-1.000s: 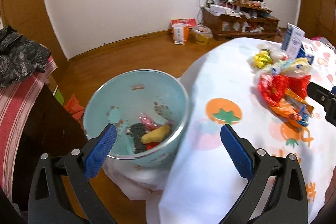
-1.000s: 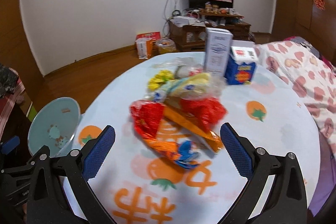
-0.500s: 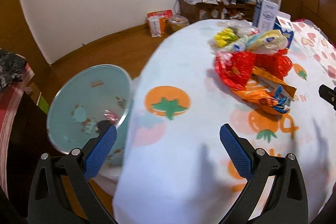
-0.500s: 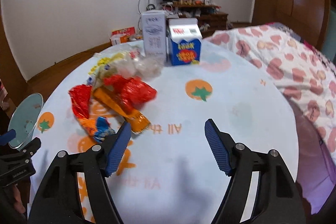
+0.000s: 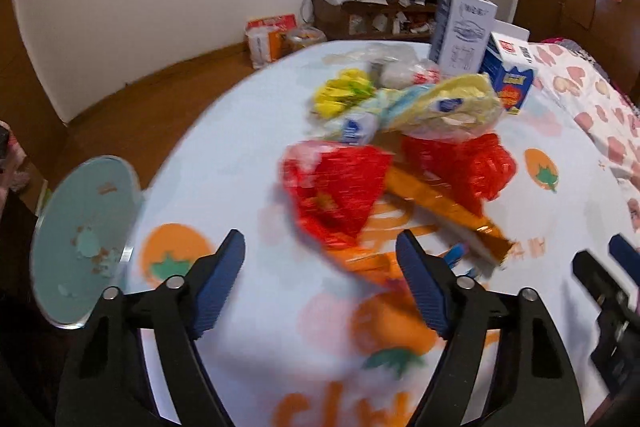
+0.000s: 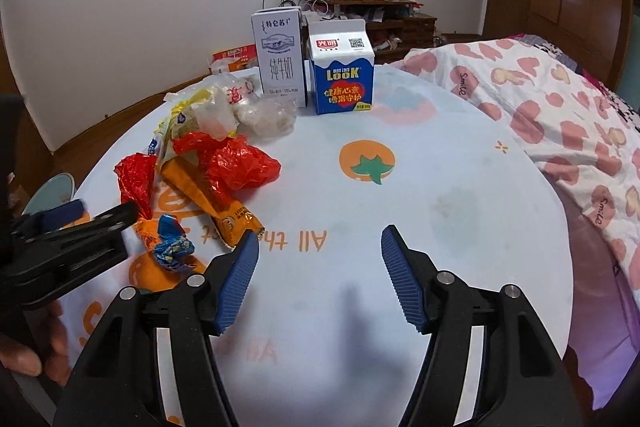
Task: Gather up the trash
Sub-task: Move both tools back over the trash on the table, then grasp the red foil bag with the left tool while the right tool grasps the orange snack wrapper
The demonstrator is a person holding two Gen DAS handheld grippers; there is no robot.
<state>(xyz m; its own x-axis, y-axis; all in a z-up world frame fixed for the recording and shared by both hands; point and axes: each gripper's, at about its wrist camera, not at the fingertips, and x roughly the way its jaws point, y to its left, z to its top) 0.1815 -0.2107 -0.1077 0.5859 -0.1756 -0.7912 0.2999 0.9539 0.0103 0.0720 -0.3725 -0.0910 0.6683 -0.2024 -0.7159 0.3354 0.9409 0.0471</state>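
Note:
A pile of trash lies on the round table (image 6: 460,195): red crinkled wrappers (image 5: 340,183) (image 6: 236,163), an orange wrapper (image 5: 440,211) (image 6: 208,199), yellow bags (image 5: 440,103) and a small blue wrapper (image 6: 172,247). A light blue trash bin (image 5: 84,235) stands beside the table's left edge. My left gripper (image 5: 320,283) is open and empty, just short of the red wrapper. My right gripper (image 6: 318,275) is open and empty over bare cloth, right of the pile.
A white milk carton (image 6: 280,59) and a blue LOOK carton (image 6: 344,67) stand at the table's far side. A heart-patterned quilt (image 6: 560,107) lies to the right. A cluttered wooden shelf (image 5: 380,7) stands against the far wall.
My left gripper swung right from over the bin to the trash pile and its fingers narrowed a little. My right gripper moved right, off the pile, and also narrowed.

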